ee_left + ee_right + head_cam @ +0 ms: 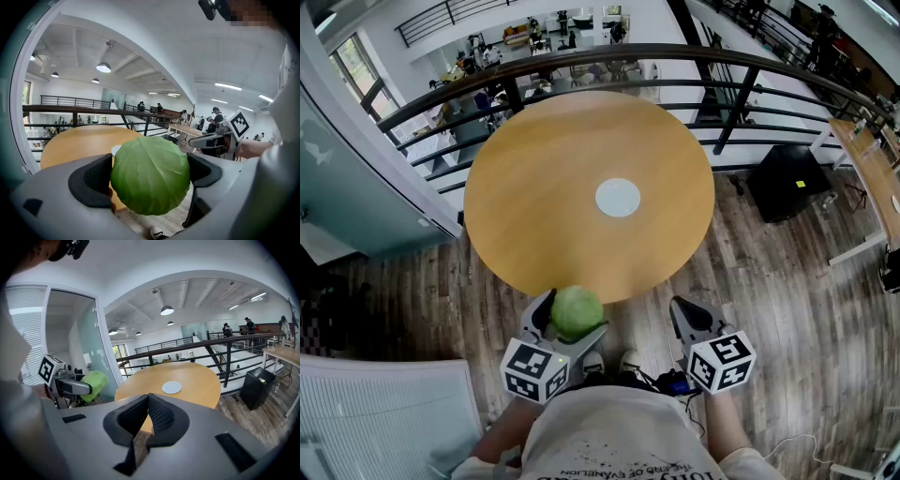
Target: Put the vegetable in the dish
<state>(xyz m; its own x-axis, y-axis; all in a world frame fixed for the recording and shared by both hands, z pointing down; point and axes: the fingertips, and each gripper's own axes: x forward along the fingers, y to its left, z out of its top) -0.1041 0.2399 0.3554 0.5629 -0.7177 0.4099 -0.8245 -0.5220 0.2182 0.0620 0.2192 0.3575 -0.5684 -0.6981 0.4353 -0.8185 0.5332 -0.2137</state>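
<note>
My left tongs (574, 315) were clenched on the cabbage (151, 174), a round, pale green head with smooth, tightly wrapped leaves and faint veins running up over its crown. It filled the whole gap between the jaws, and the dark, finely ribbed pads pressed against it on both sides. The grey plastic shells of the jaws curved out wide around it. In the head view the cabbage hung in the air just off the near rim of the tabletop (544, 187), over the floor (769, 281) and not over the wood.

The tabletop was a large round disc with a smooth, warm, honey-coloured wood surface. Near its middle lay the dish (618, 197), a small, flat, white circle with a matt look. It was well apart from the cabbage.

My right tongs (148, 401) were clenched on nothing. Their two black pads, with a fine diamond texture, met at the tips and nothing was between them. They sat level with the left pair, off the near edge of the tabletop. Each pair carried a white cube printed with black square markers, the left cube (532, 370) and the right cube (722, 361).

The floor was laid in grey-brown wooden planks with a streaky grain. Beyond the tabletop ran a curved railing (581, 56) of dark metal bars.
</note>
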